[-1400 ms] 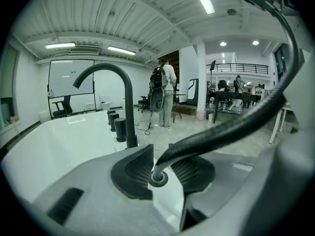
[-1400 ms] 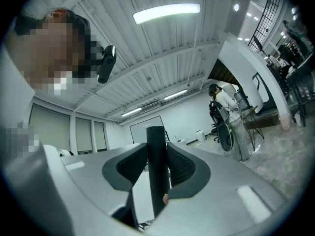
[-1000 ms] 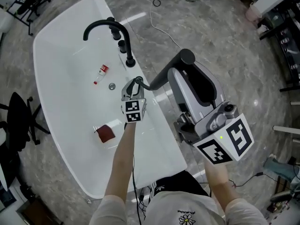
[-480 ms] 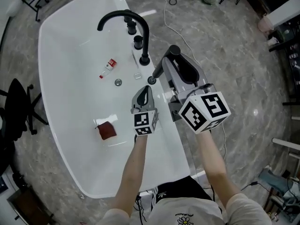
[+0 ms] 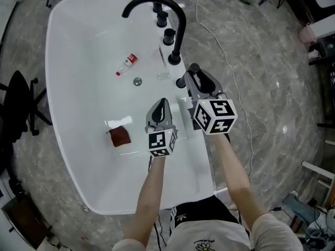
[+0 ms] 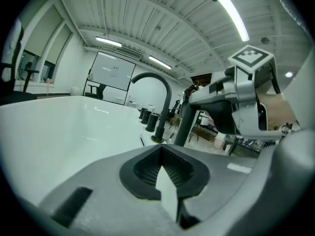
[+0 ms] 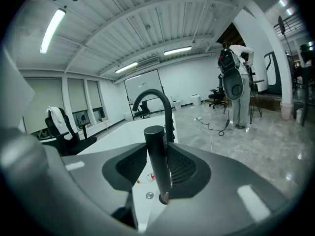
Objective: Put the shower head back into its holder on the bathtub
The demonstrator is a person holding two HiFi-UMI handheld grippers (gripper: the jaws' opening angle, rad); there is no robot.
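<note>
The black shower head (image 5: 193, 68) is a slim rod, and my right gripper (image 5: 196, 78) is shut on it. It hangs tilted over the white bathtub's right rim (image 5: 183, 119), with its lower end at the round black holder (image 5: 180, 83). In the right gripper view the shower head (image 7: 156, 146) stands between the jaws, its tip just above the holder (image 7: 162, 198). My left gripper (image 5: 160, 103) is shut and empty over the rim, left of the right one. In the left gripper view the left gripper (image 6: 160, 154) holds nothing, and the shower head (image 6: 184, 127) stands ahead.
A black arched faucet (image 5: 157, 7) and two black knobs (image 5: 168, 35) stand on the rim beyond the holder. Inside the tub lie a small red-capped bottle (image 5: 127, 63), the drain (image 5: 137, 80) and a dark red object (image 5: 120, 136). A black chair (image 5: 15, 109) stands left; a cable (image 5: 220, 30) crosses the floor.
My right gripper has come down and forward with the shower head, bringing its lower end to the holder. The left gripper's jaws have closed and it has drawn back from the shower head.
</note>
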